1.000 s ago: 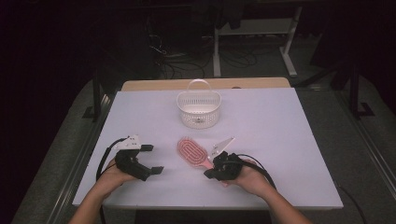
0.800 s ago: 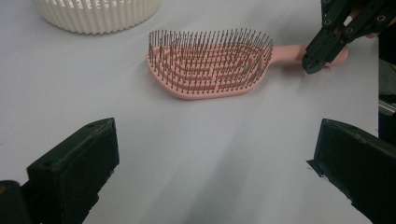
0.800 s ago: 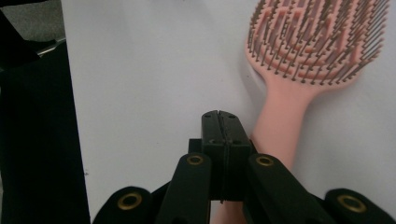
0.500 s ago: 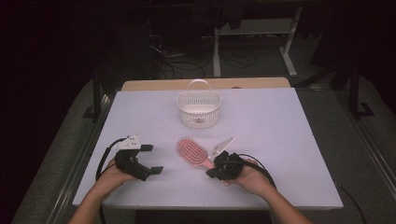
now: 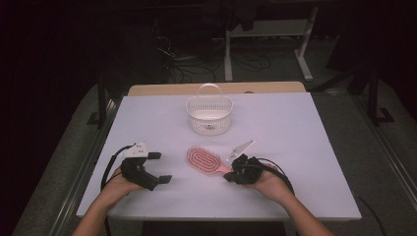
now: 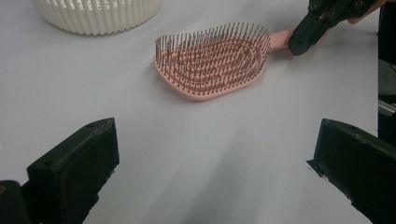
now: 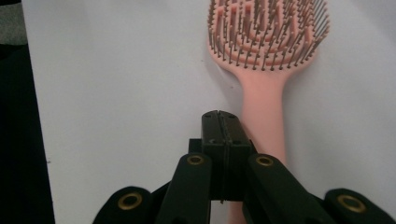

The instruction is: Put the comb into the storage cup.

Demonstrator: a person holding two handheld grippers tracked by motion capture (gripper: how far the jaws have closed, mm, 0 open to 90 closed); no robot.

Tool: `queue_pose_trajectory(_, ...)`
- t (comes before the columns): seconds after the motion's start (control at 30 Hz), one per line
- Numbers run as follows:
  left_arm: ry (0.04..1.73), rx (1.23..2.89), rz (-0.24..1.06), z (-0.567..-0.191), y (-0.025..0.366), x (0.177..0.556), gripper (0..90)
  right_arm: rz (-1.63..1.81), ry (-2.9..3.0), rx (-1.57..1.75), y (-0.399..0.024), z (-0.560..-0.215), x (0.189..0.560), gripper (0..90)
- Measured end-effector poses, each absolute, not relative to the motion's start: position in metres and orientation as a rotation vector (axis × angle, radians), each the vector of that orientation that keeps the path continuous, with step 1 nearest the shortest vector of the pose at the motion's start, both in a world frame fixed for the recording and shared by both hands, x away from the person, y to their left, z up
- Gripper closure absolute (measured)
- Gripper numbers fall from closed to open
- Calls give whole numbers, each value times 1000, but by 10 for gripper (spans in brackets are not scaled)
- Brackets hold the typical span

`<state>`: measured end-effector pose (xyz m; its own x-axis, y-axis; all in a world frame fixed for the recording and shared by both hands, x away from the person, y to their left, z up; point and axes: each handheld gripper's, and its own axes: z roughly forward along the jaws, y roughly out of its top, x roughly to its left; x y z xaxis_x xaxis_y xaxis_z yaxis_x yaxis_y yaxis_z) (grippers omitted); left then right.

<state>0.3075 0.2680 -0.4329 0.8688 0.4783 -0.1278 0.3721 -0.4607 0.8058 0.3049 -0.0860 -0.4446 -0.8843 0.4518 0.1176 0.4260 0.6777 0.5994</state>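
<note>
The broad white table (image 5: 305,147) carries everything here, and the work looks to be at its very start: the reach for the brush, with no grasp made yet. Well beyond both grippers, toward the far edge, stands the round white slatted plastic basket with a hoop handle (image 5: 209,114), probably where the brush is meant to go.

The flat pink plastic hairbrush with dark bristles (image 5: 203,160) lies bristles-up on the table between the two grippers, its head toward the left one and its handle (image 7: 262,112) running back toward the right one.

The left gripper (image 5: 156,168) rests on the table well to the side of the brush head, its jaws spread wide and empty. The right gripper (image 5: 230,175) sits just beside the handle's end, jaws clenched together on nothing; its own view puts the handle alongside the closed tips, not between them.

Next, I judge, the right jaws must part, shift sideways over the handle, straddle it and close before any lift.
</note>
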Motion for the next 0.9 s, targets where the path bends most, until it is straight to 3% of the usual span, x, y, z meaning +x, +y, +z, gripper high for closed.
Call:
queue_pose_trajectory(0.7,614,2103,143,-433,268,307,2,1068,2791,826,-107,-441,316,887)
queue_pose_trajectory(0.9,616,2101,142,-433,269,307,2,1195,2749,836,-118,-429,311,772)
